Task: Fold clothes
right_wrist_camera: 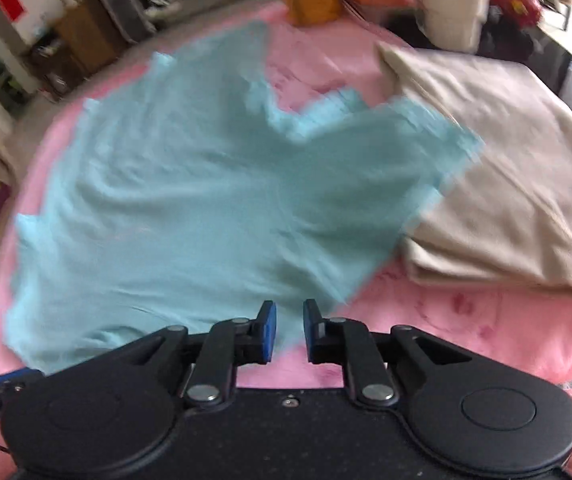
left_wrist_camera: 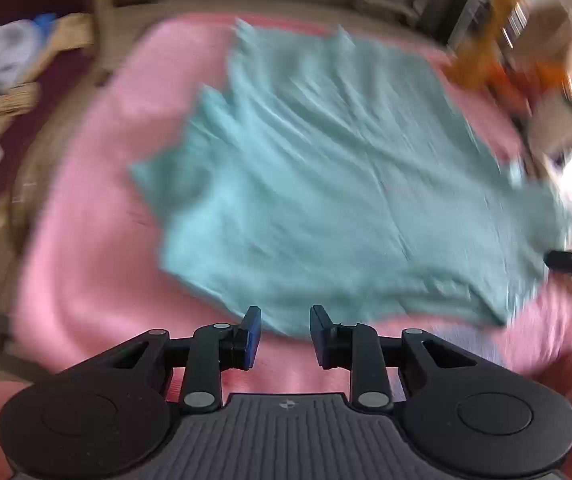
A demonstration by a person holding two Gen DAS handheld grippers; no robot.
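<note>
A light blue shirt [right_wrist_camera: 205, 208] lies spread flat, wrinkled, on pink bedding [right_wrist_camera: 486, 328].

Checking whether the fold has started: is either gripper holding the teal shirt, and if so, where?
Nothing is held. The left gripper and right gripper both hang open by the teal shirt's near edge.

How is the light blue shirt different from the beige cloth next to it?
The light blue cotton shirt is spread out flat in a single layer, while the beige folded cloth looks stacked in layers. The blue shirt lies in front of both open grippers; the beige cloth sits off to the right. One blue sleeve overlaps the beige cloth's edge. Both rest on the pink bedcover.
</note>
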